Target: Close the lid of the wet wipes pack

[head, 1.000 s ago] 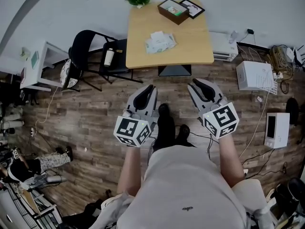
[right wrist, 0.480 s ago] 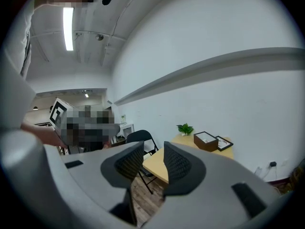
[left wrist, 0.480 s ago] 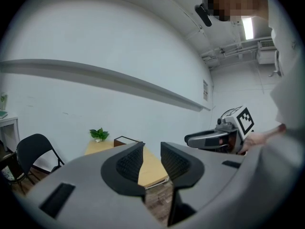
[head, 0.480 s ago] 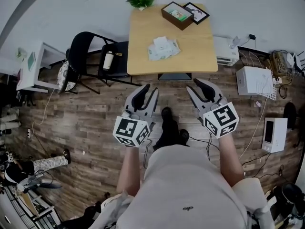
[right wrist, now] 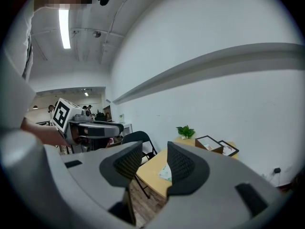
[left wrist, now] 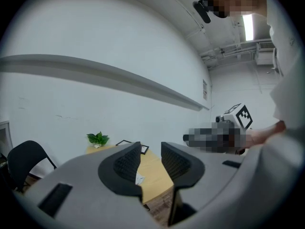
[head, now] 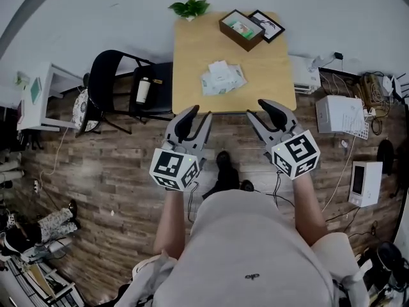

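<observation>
Both abreast, near level: left gripper [head: 197, 116], right gripper [head: 256, 110], empty jaws just opening.

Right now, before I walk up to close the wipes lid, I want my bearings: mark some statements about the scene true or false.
The wet wipes pack lies on the table. True.
The left gripper holds the pack. False: its jaws have just been opening, with nothing between them.
A bottle lies on the black chair. True.
The plant stands on the floor. False: it sits at the table's far corner.
</observation>
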Available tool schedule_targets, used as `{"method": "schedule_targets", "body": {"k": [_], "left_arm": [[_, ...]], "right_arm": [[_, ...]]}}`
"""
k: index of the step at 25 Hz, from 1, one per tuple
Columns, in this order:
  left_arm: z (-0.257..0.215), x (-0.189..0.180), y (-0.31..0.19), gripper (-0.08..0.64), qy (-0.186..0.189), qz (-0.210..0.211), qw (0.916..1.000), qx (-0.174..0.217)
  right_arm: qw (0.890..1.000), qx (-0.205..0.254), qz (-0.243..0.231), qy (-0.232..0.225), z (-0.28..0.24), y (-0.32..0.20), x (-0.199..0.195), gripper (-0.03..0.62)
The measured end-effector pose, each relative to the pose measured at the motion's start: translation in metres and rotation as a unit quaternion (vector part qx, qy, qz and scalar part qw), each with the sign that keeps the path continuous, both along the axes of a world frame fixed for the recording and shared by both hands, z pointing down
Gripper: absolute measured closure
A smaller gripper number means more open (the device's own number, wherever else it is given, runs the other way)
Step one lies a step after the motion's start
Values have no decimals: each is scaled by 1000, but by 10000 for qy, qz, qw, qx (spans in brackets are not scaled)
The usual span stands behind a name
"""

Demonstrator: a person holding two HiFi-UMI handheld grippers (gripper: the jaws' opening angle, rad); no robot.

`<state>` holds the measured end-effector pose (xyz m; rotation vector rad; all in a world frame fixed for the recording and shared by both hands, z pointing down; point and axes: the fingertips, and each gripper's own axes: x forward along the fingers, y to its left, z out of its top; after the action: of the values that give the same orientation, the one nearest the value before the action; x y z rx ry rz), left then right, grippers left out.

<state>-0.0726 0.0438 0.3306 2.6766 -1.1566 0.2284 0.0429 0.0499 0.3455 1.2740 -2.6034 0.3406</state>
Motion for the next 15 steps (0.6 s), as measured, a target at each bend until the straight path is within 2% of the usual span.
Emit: {"method": "schedule_targets", "body": {"k": [8,15], "left_arm": [[-1,-20,-49,446,324,147,9994,-48],[6,-28,-68,446,369,264,9989,-74]], "right_arm": [[9998,-29,122,126,0,-47,-19,439],[9996,-162,142,204,10,-61,-31,439]]}}
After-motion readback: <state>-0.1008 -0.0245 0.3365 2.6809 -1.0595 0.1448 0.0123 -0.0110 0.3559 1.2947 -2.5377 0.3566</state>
